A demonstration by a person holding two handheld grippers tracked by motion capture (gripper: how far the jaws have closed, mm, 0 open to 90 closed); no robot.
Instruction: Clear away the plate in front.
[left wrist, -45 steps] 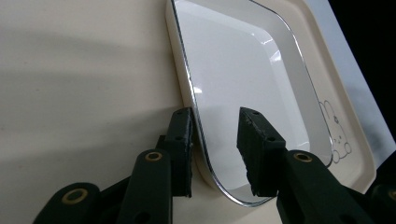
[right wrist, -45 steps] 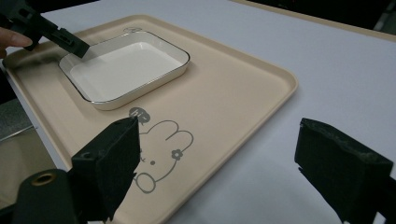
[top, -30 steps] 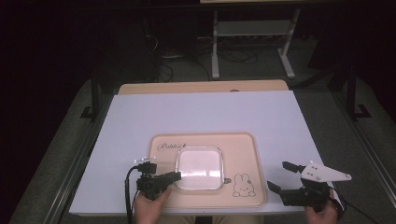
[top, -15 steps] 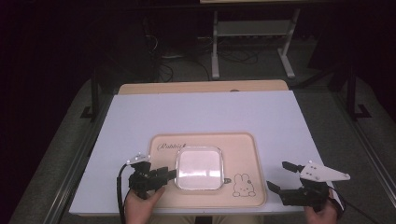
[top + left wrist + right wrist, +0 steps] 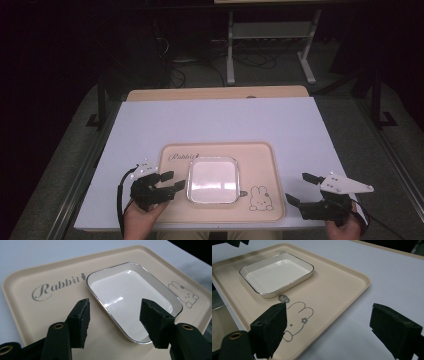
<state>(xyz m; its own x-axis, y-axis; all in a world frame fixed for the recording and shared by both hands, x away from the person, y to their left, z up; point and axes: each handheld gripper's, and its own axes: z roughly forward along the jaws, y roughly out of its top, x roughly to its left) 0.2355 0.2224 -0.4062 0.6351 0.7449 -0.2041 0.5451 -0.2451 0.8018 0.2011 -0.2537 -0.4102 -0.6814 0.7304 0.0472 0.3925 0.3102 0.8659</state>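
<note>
Darkness hides the room; both claws, left and right, gape wide.

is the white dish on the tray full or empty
Empty: the white dish shows only its bare glossy bottom, sitting flat on the tray.

Place: a lab or test room set up for recording, not a home.
Table: a white-topped table on a dark metal frame, stretching ahead of both tongs.
Floor: grey carpet, out to the sides of the tongs.
Background: far beyond the tongs, a white metal stand and loose cables on the floor, in darkness.
</note>
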